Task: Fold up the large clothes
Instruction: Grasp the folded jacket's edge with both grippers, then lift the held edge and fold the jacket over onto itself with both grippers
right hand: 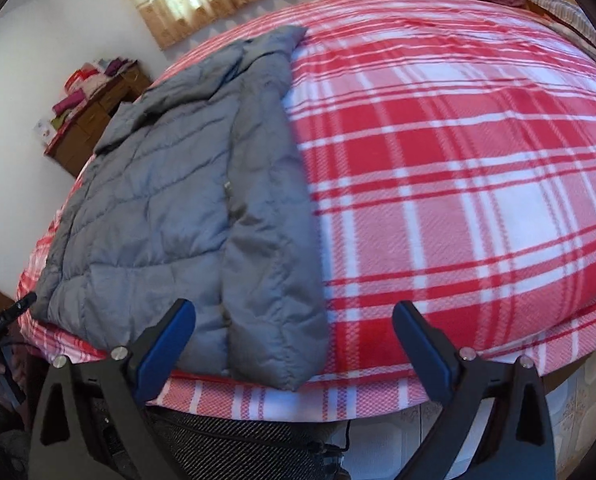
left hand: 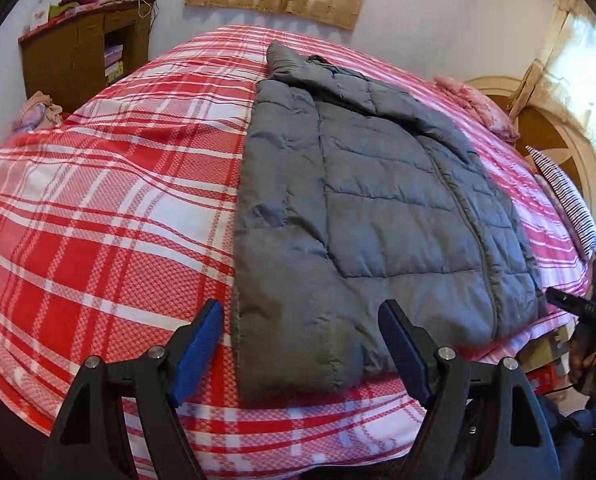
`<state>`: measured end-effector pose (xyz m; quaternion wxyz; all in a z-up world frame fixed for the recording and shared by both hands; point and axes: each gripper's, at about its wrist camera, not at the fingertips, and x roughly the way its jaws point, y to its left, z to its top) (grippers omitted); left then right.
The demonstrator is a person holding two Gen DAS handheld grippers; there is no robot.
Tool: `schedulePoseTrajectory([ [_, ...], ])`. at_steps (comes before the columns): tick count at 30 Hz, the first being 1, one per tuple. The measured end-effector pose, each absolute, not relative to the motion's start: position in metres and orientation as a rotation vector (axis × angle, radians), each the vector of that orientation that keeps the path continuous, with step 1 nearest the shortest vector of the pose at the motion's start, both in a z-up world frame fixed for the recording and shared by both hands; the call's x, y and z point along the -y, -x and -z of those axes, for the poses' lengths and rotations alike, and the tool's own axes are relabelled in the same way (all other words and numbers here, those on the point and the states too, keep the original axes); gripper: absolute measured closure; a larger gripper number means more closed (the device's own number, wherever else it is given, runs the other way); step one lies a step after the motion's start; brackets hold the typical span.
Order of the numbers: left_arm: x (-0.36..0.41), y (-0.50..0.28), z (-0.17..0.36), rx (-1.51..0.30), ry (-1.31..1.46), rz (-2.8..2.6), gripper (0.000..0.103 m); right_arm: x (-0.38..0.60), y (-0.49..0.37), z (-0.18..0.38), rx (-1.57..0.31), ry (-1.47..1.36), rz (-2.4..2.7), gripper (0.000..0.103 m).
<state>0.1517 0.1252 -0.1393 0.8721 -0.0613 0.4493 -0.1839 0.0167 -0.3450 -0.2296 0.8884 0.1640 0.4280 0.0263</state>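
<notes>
With my left gripper (left hand: 301, 344) and right gripper (right hand: 294, 344) both spread wide and empty, the grey puffer jacket (left hand: 377, 208) lies just ahead on the plaid bed (left hand: 98, 208), probably light, squashy, slippery, best pinched at its hem corners.

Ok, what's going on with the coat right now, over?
Left gripper open, right gripper open, both empty. Grey coat flat on the bed, sleeves folded in. Nothing in the way.

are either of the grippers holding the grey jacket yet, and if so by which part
Nothing is held. The left gripper and the right gripper both stand open above the near hem of the grey jacket, with no fabric pinched between their pads.
</notes>
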Motion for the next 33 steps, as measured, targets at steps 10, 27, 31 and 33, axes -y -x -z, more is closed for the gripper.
schedulePoseTrajectory([
  [10, -0.124, -0.15, 0.153, -0.955, 0.182, 0.413, 0.063, 0.32, -0.031, 0.242, -0.943, -0.198, -0.07, 0.013],
  [27, -0.133, -0.113, 0.076, -0.705, 0.32, 0.591, 0.091, 0.339, 0.007, 0.173, -0.753, -0.312, -0.244, 0.088],
  [31, -0.133, -0.091, 0.051, -0.664, 0.301, 0.653, 0.091, 0.338, 0.03, 0.144, -0.682, -0.289, -0.286, 0.088],
  [33, -0.136, -0.079, 0.037, -0.635, 0.297, 0.689, 0.091, 0.34, 0.038, 0.127, -0.629, -0.315, -0.331, 0.089],
])
